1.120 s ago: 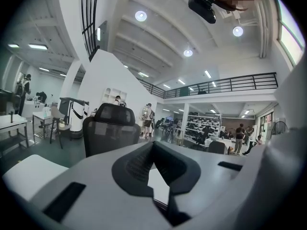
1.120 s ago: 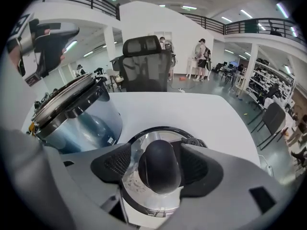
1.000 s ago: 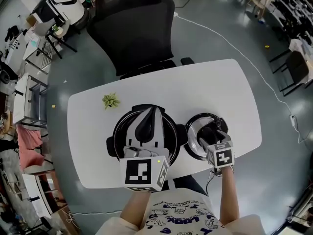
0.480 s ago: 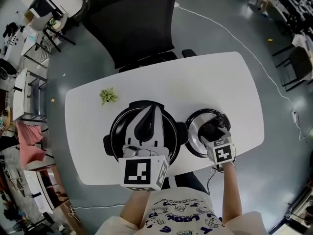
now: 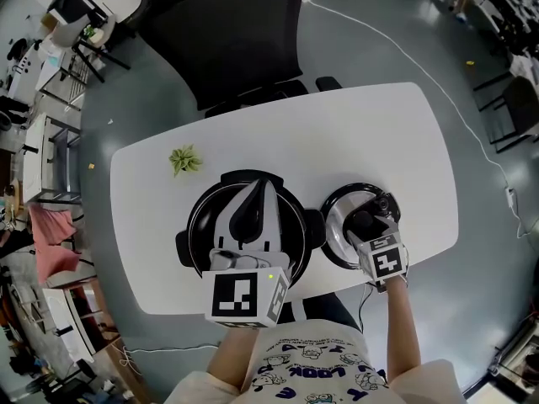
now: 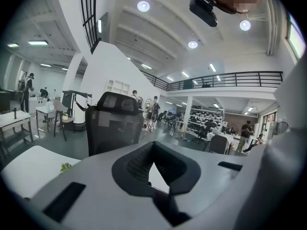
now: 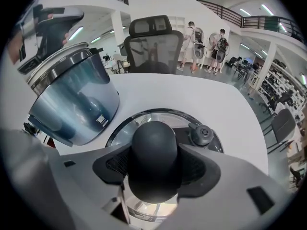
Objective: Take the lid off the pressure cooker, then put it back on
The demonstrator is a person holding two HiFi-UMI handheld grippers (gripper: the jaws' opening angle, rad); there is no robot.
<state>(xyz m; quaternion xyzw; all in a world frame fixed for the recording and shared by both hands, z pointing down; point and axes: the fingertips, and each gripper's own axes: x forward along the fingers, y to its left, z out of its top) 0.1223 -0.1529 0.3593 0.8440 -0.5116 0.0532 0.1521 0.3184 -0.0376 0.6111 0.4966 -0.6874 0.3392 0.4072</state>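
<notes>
The setting is a large open hall with a grey floor. A white counter (image 5: 396, 141) stands in front of a black office chair (image 5: 227, 49), and a small green plant (image 5: 185, 160) sits near the counter's far left corner.

**Position of parts.** The pressure cooker (image 5: 195, 217) stands open at the middle of the counter. The lid (image 5: 337, 217) lies flat on the counter just to its right, apart from the pot, knob (image 7: 153, 147) upward. The removal step therefore appears complete, and refitting is judged to be the step in hand.

**Right gripper.** The right gripper (image 7: 153, 166) points steeply down over the lid. Its jaws stand wide and straddle the knob, and they have just been closing. The pads (image 7: 190, 166) sit close against the knob's two flanks, but a firm clamp is not evident.

**Left gripper.** The left gripper (image 6: 152, 164) is fully closed and holds nothing. It hovers over the open pot.

**Handling.** The lid is glass in a steel rim: rigid, probably fairly heavy, and liable to chip if dropped or knocked on the pot rim. The knob is smooth, rounded and dark, so it may slip. Take hold low on its flanks, beneath the widest part, and keep the pads clear of the small valve (image 7: 201, 134) beside it. Lift level, as the weight hangs under a single central hold.
</notes>
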